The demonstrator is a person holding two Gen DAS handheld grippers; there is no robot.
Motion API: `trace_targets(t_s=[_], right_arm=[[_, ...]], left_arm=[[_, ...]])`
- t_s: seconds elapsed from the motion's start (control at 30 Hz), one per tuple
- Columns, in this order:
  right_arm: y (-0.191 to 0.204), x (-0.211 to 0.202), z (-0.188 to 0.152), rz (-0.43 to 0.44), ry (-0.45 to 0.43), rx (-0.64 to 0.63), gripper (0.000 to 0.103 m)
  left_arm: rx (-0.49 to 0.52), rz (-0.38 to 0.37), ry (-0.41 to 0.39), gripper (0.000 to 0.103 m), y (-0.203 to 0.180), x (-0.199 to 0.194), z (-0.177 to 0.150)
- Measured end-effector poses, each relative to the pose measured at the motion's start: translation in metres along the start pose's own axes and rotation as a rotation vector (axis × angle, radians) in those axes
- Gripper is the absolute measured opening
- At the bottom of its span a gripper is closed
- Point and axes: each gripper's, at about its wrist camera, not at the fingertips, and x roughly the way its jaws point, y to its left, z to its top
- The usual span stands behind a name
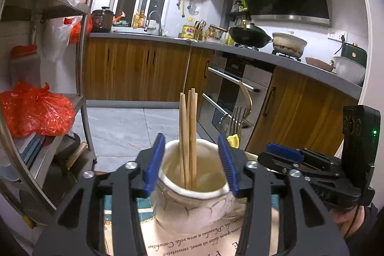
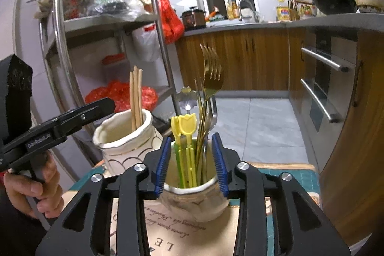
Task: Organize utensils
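Observation:
A cream ceramic jar [image 1: 192, 210] stands on a printed placemat [image 1: 192, 239] and holds several wooden chopsticks [image 1: 188, 131] upright. My left gripper [image 1: 192, 164] is open, its blue pads on either side of the jar's mouth, and the chopsticks stand free between them. A second, smaller jar [image 2: 194, 200] holds a gold fork [image 2: 212, 73], other forks and yellow plastic utensils [image 2: 184, 128]. My right gripper [image 2: 191, 163] is open, with its pads flanking that jar's rim and nothing pinched. The chopstick jar [image 2: 124, 143] stands just left of it.
A metal shelf rack [image 1: 81, 64] with red plastic bags [image 1: 36, 109] stands close on the left. Wooden cabinets, an oven [image 1: 230, 88] and a counter with a wok [image 1: 249, 36] line the back and right. Beyond the table edge lies a tiled floor [image 1: 120, 126]. A hand [image 2: 31, 186] holds the left gripper.

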Motion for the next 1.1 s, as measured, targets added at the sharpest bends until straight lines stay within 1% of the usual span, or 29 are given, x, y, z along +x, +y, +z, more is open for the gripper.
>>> trace_targets(t_s=[0.1,0.13,0.17,0.23,0.27,0.3,0.33,0.37,0.43,0.53,0.63,0.7,0.8,0.97,1.1], right_arm=[[-0.001,-0.007,-0.003,-0.006,-0.009,-0.011,0.041],[0.000,-0.011,-0.005,-0.010,-0.016,-0.015,0.043],[0.001,-0.014,-0.006,-0.012,-0.025,-0.019,0.045],[0.003,-0.020,-0.009,-0.020,-0.048,-0.030,0.058],[0.004,-0.024,-0.011,-0.022,-0.061,-0.034,0.060],[0.005,-0.027,-0.012,-0.026,-0.073,-0.038,0.063],[0.005,-0.031,-0.015,-0.031,-0.082,-0.041,0.065],[0.005,-0.033,-0.017,-0.036,-0.090,-0.042,0.067],[0.005,-0.036,-0.021,-0.043,-0.106,-0.046,0.077],[0.006,-0.039,-0.027,-0.052,-0.115,-0.053,0.084],[0.009,-0.042,-0.033,-0.056,-0.128,-0.064,0.092],[0.011,-0.043,-0.037,-0.059,-0.133,-0.067,0.093],[0.013,-0.046,-0.040,-0.060,-0.154,-0.062,0.095],[0.013,-0.047,-0.045,-0.076,-0.173,-0.063,0.096],[0.014,-0.047,-0.047,-0.082,-0.182,-0.066,0.096]], left_arm=[[-0.008,0.003,-0.015,0.063,-0.002,-0.009,-0.004],[-0.008,0.007,-0.020,0.069,-0.002,-0.011,-0.006],[-0.006,0.011,-0.028,0.072,-0.003,-0.014,-0.007],[0.010,0.023,-0.046,0.081,-0.007,-0.021,-0.012],[0.020,0.033,-0.056,0.085,-0.009,-0.024,-0.015],[0.027,0.041,-0.064,0.092,-0.009,-0.026,-0.016],[0.036,0.049,-0.073,0.096,-0.010,-0.029,-0.018],[0.046,0.052,-0.081,0.097,-0.012,-0.032,-0.021],[0.054,0.062,-0.093,0.097,-0.012,-0.036,-0.025],[0.061,0.086,-0.106,0.097,-0.012,-0.040,-0.034],[0.067,0.105,-0.092,0.097,-0.011,-0.039,-0.041],[0.070,0.110,-0.079,0.097,-0.010,-0.038,-0.046],[0.067,0.118,-0.082,0.097,-0.009,-0.040,-0.051],[0.078,0.125,-0.122,0.097,-0.010,-0.045,-0.058],[0.085,0.125,-0.136,0.097,-0.013,-0.045,-0.062]])
